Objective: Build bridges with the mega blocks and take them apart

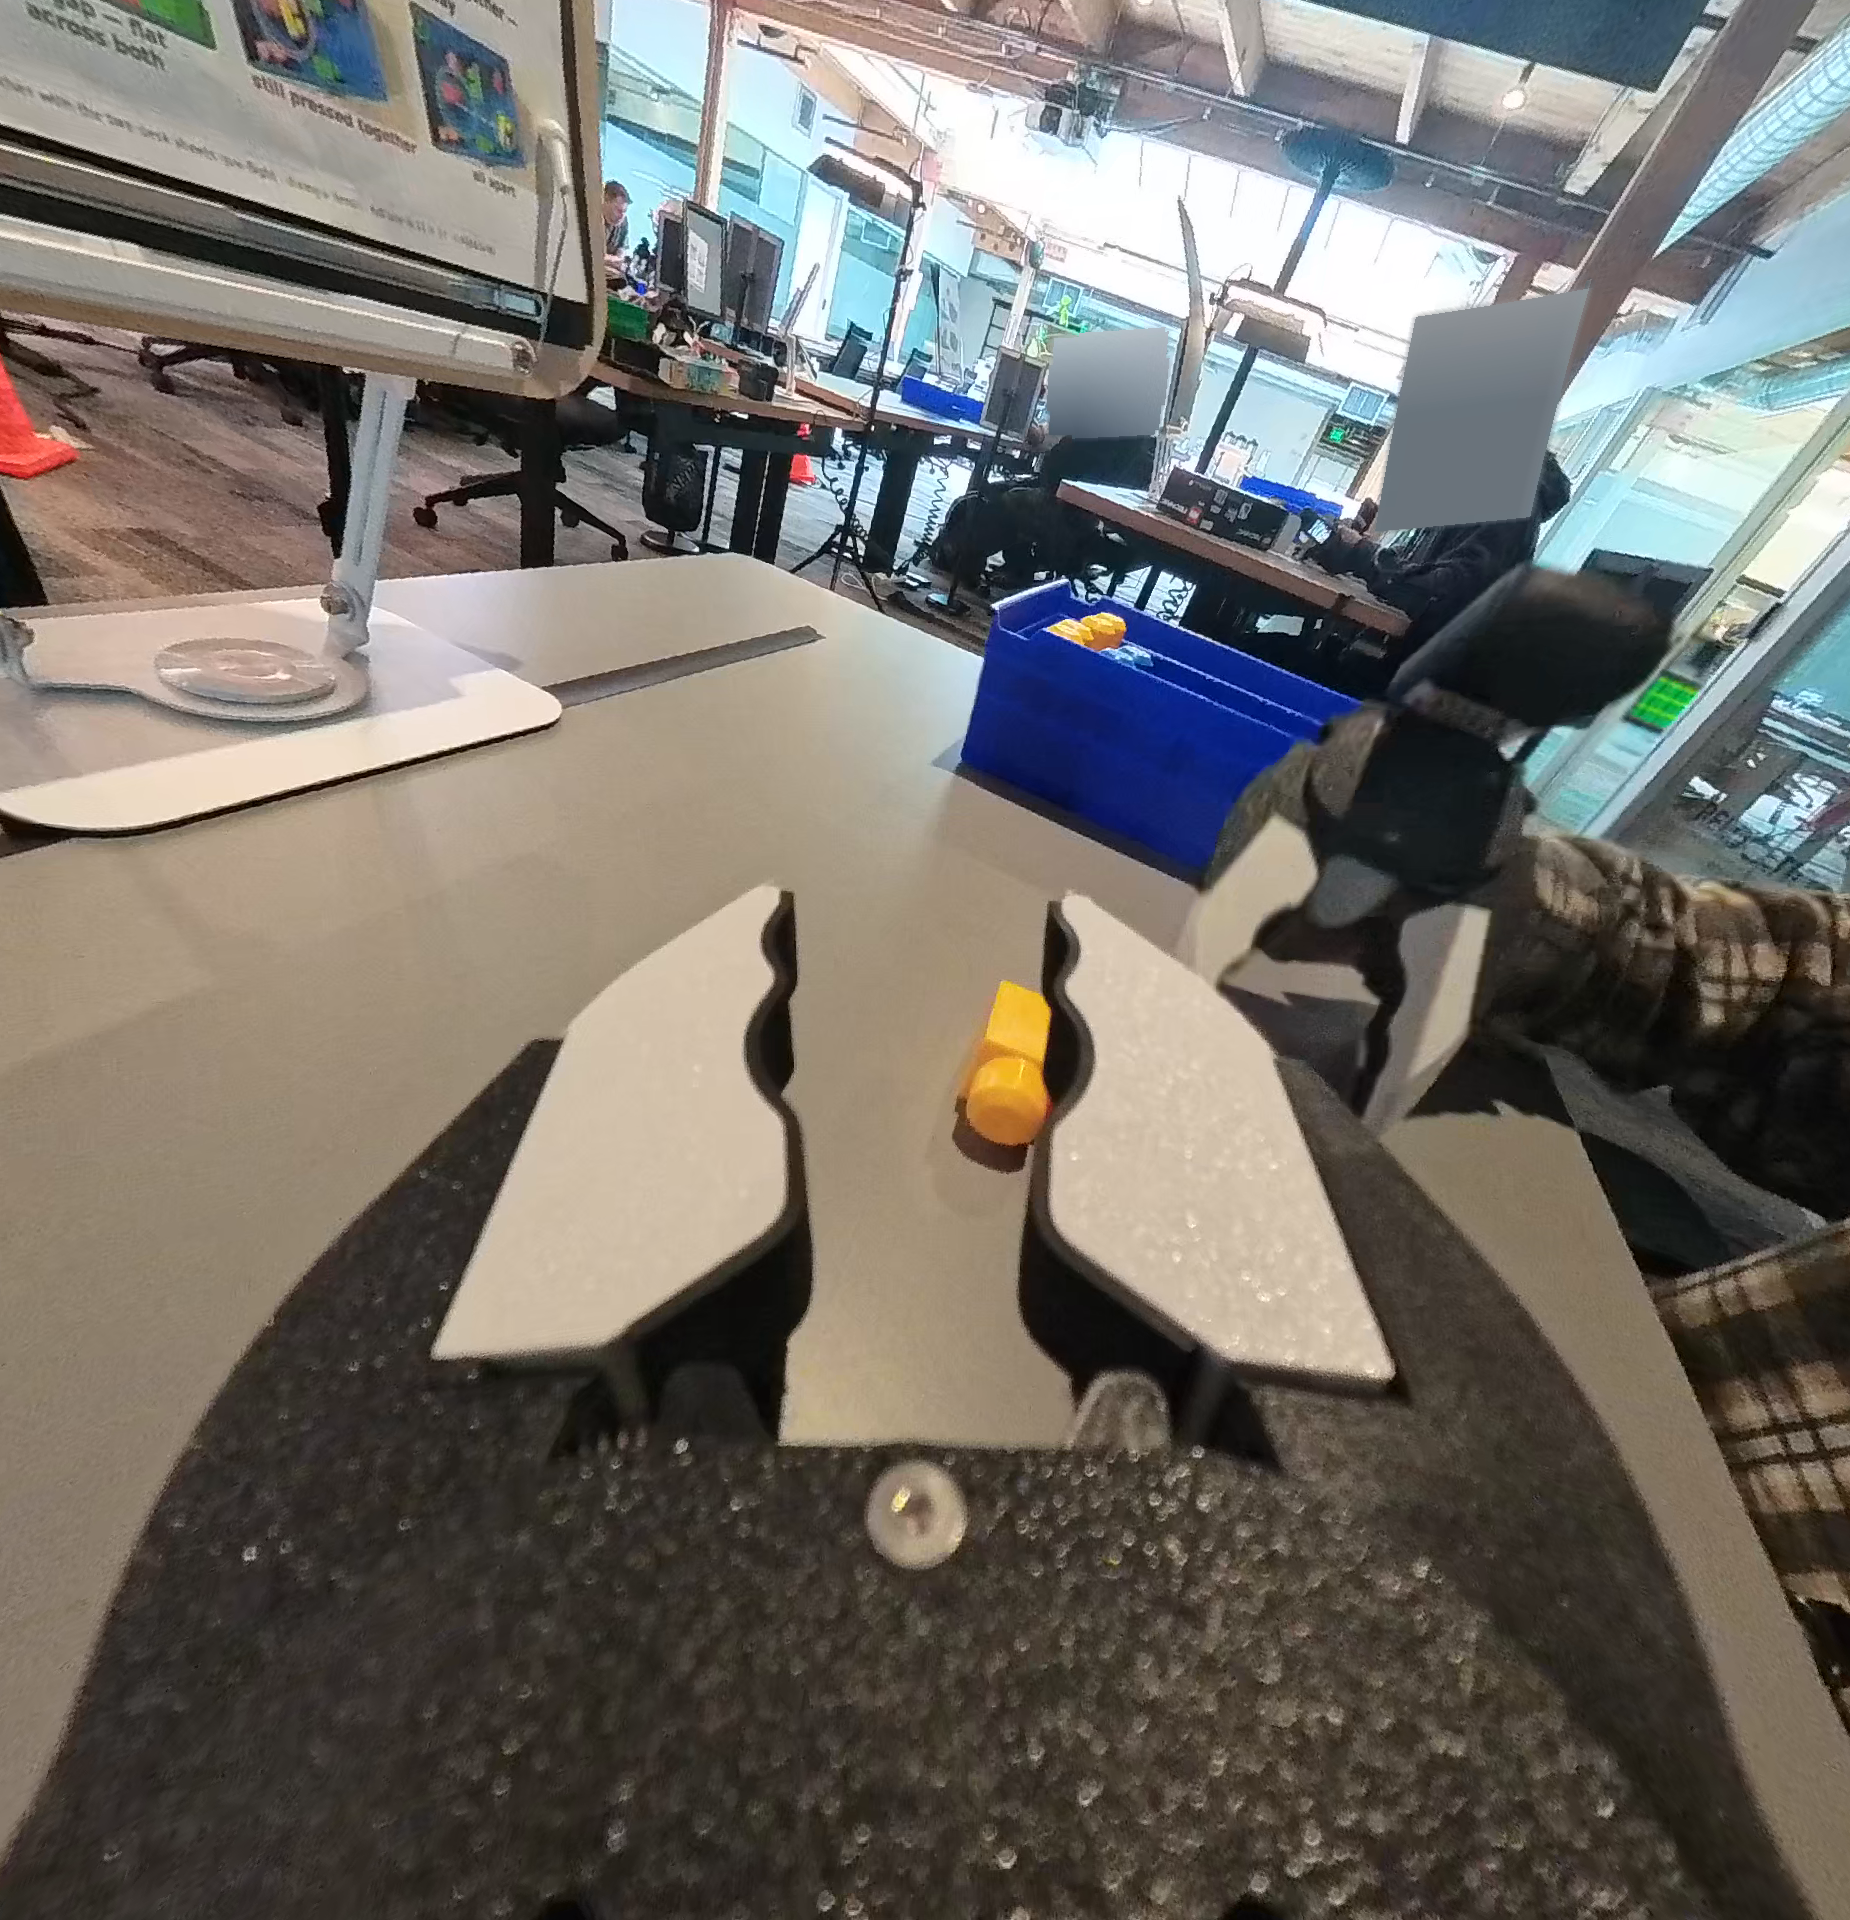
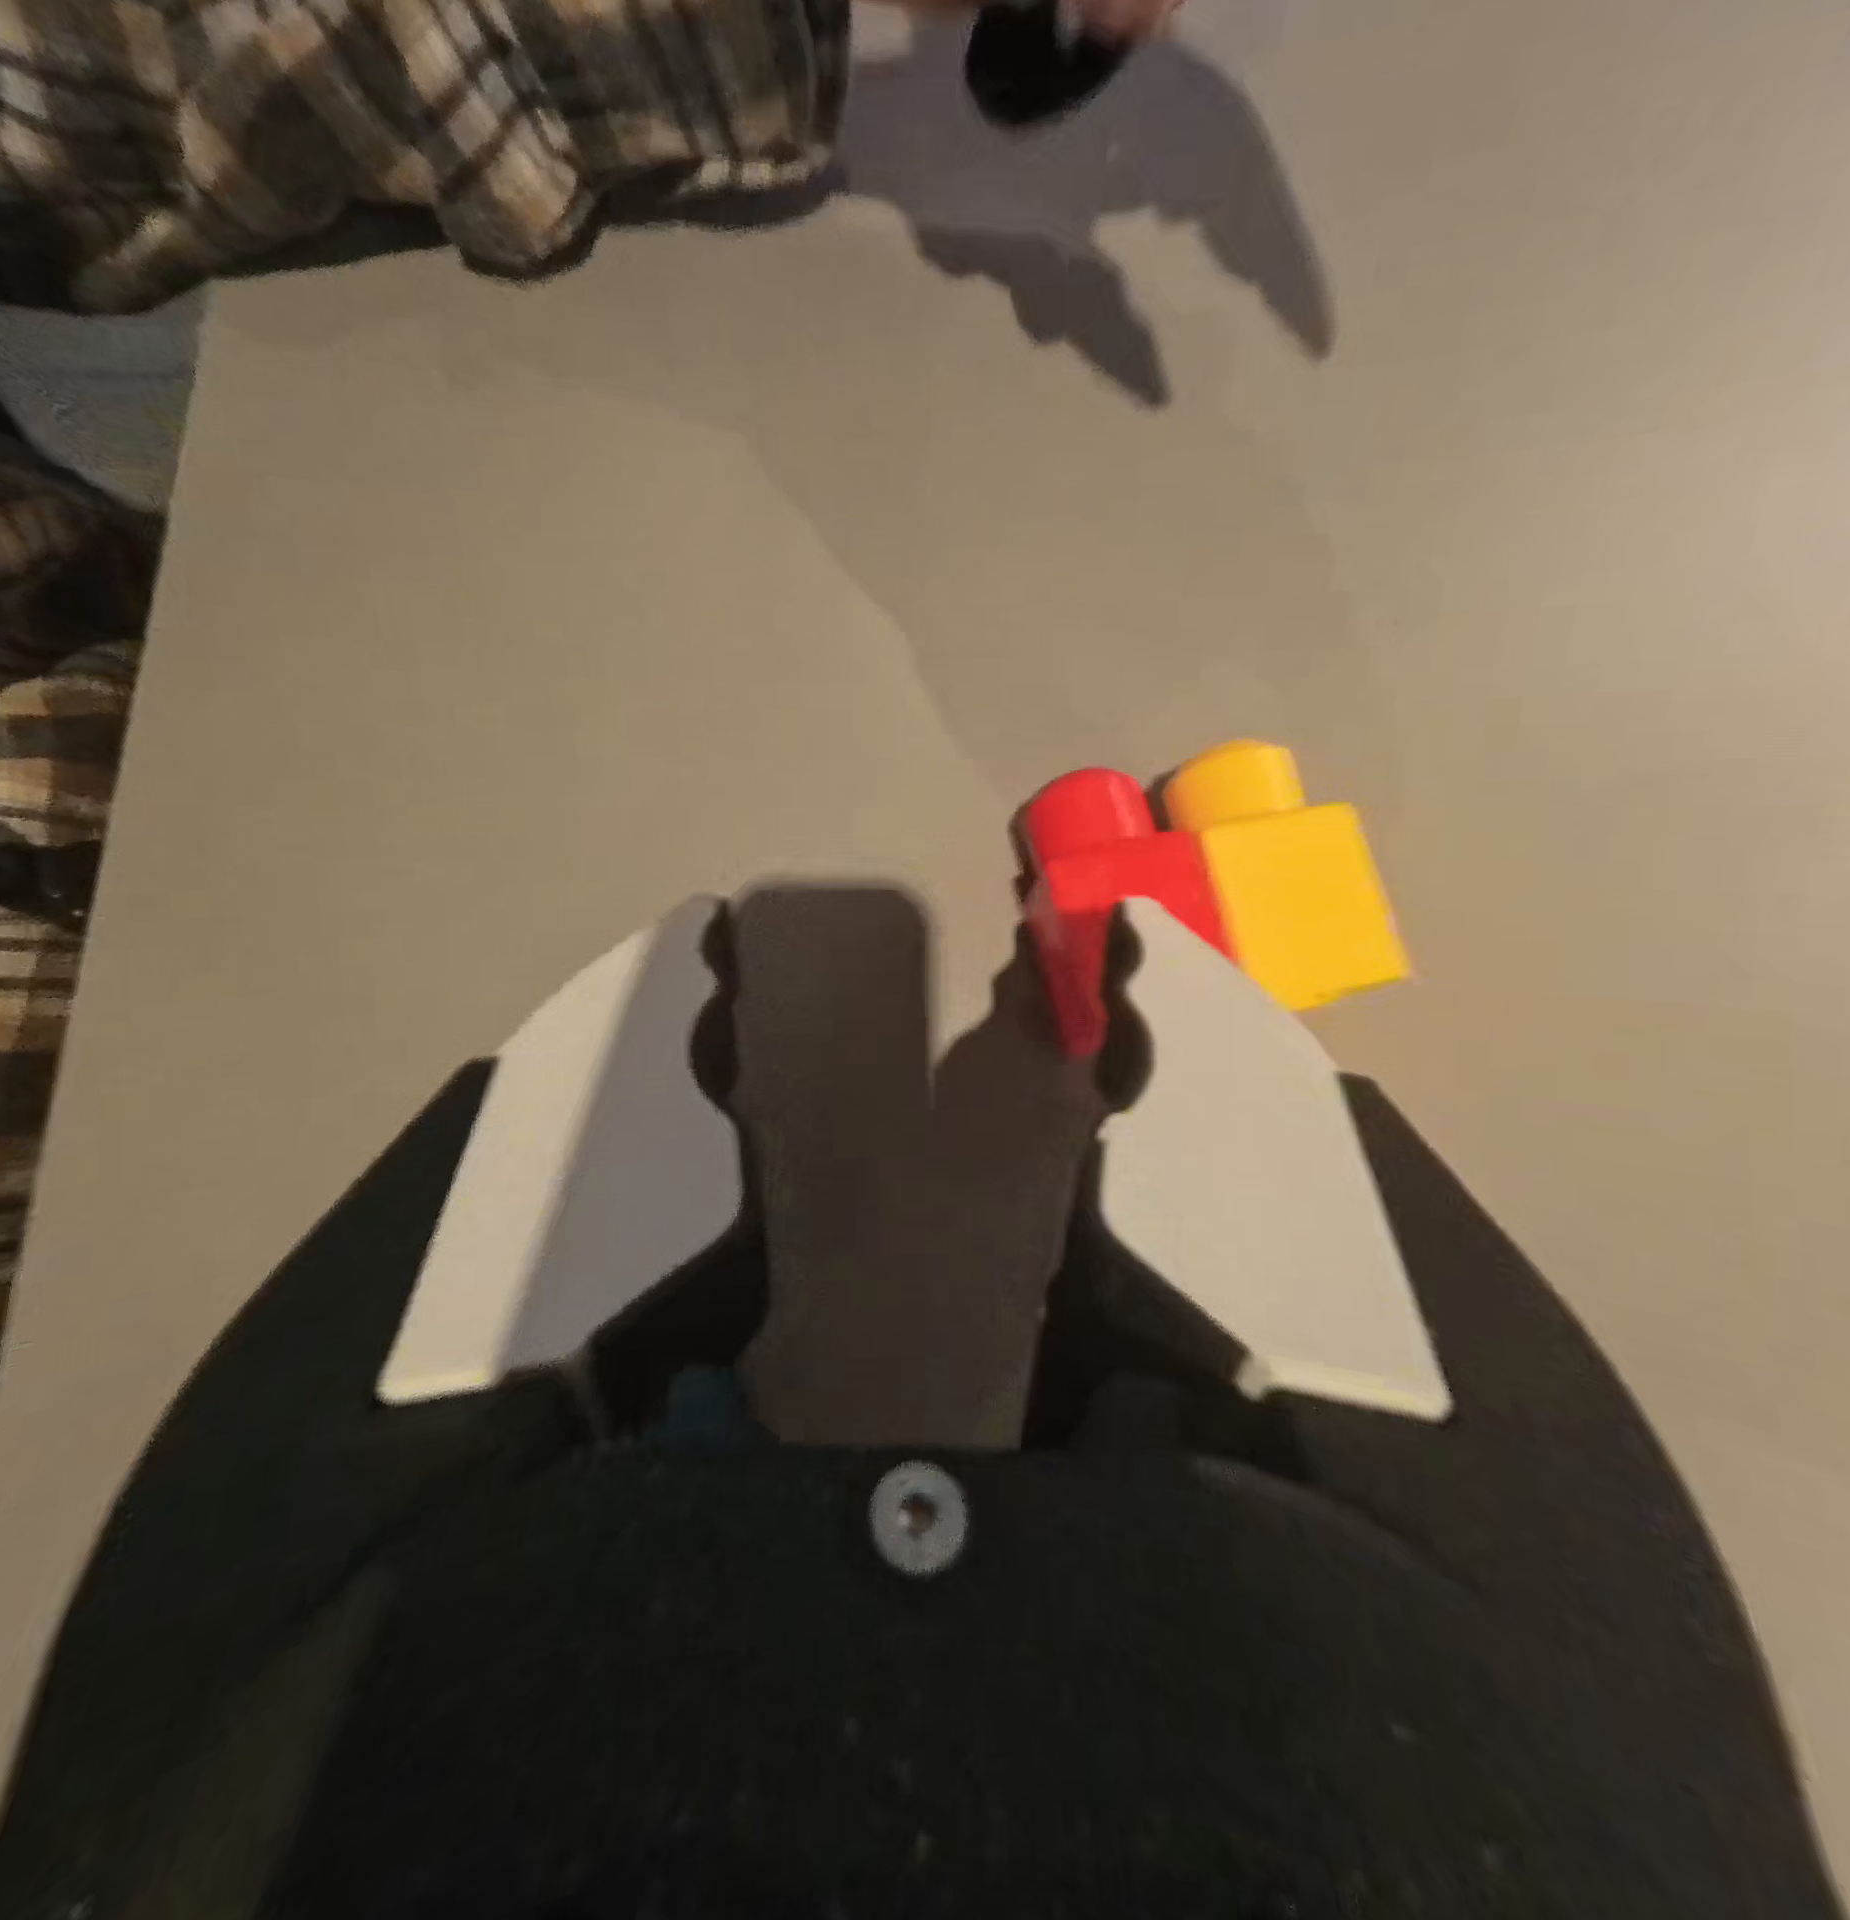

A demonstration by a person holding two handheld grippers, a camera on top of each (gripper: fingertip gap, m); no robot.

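While hovering low over the grey table (image 1: 277,987), left gripper (image 1: 921,914): spread wide, gripping nothing, bare tabletop down the middle of the gap.
Left fingers (image 1: 651,1122): pale grey plates with black wavy inner edges, well apart from one another.
Yellow block (image 1: 1009,1060): down on the table inside the left gripper's gap, tucked close against the right-hand finger, round stud facing the camera; touching that finger or merely beside it, cannot tell.
Right gripper (image 2: 921,914): also wide open, pointing down at the table, clamped on nothing, dark shadow pooled between the fingers.
Right fingers (image 2: 1243,1122): white wedges, tips far apart.
Red block (image 2: 1087,873): on the table right at the tip of the right-hand finger, partly hidden behind it, pressed side by side against the yellow block.
Yellow block from the right wrist: just beyond that same fingertip, on the outer side, flush with the red one, both studs pointing the same way.
Red block from the left wrist: out of sight.
Blue bin (image 1: 1087,769): farther back on the table to the right, well apart from the grippers, a few yellow pieces peeking over its rim.
Screen on a white stand (image 1: 277,707): back left on the table.
Plaid sleeve (image 1: 1679,997): reaching in from the right behind the right gripper.
Picture quality, right wrist: blurred, edges soft.
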